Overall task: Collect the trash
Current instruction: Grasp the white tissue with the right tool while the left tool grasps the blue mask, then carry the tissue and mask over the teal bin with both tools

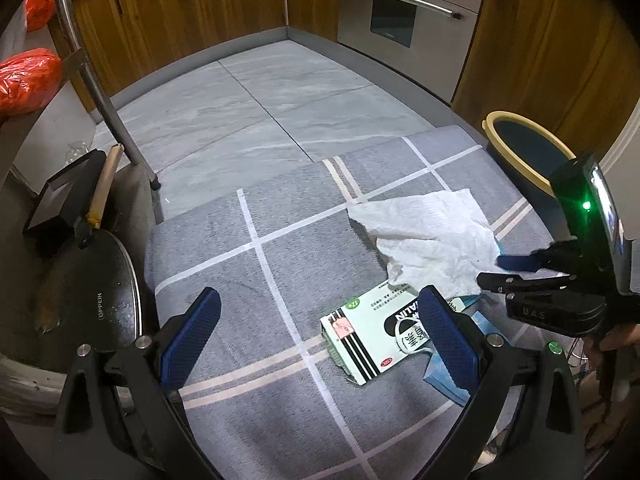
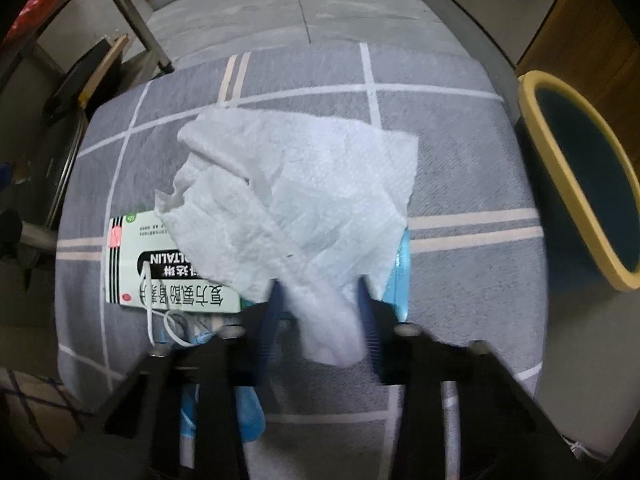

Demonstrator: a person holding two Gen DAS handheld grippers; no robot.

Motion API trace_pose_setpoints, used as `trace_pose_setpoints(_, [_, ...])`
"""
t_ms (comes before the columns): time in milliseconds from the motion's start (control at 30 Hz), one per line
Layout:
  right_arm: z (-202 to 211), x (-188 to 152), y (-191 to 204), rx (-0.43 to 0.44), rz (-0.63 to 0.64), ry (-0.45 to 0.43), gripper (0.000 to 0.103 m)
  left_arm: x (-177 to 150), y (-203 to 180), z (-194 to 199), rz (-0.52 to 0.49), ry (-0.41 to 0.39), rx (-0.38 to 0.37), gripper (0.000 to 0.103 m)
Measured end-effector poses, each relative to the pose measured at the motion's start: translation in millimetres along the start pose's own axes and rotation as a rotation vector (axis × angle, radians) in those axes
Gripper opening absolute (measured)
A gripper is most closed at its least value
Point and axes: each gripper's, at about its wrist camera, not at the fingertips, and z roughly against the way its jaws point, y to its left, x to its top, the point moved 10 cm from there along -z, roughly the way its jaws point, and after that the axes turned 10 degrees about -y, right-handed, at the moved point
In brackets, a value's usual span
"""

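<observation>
On mat [image 1: 280,280]: right gripper [image 2: 320,292] pinching tissue [image 2: 304,184] edge; left gripper [image 1: 320,320] wide open, empty.

We see a grey checked mat with white lines [image 1: 280,264] on grey marble-look floor tiles [image 1: 248,92], brown wooden cabinets [image 1: 192,4], a stainless steel oven [image 1: 404,12] and orange plastic bags [image 1: 28,80].
</observation>
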Motion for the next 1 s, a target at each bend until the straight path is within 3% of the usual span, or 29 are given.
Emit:
trace_pose_setpoints(100, [2,2,0,0.014,-0.008,-0.008,0.004,1,-3,0,0.001,-0.001,-0.010,0.097])
trace_pose_setpoints(333, [23,21,-12,0.019,-0.059,-0.094,0.003,-4,-21,-1,-0.040,0.011,-0.051,0.097])
trace_pose_setpoints(633, [51,46,-32,0.019,-0.154,-0.197,0.003,-26,-75,1,-0.135,0.046,-0.212,0.096])
trace_pose_setpoints(1000, [59,44,-40,0.022,-0.165,-0.212,0.003,-59,-116,-28,-0.359,0.097,-0.220,0.061])
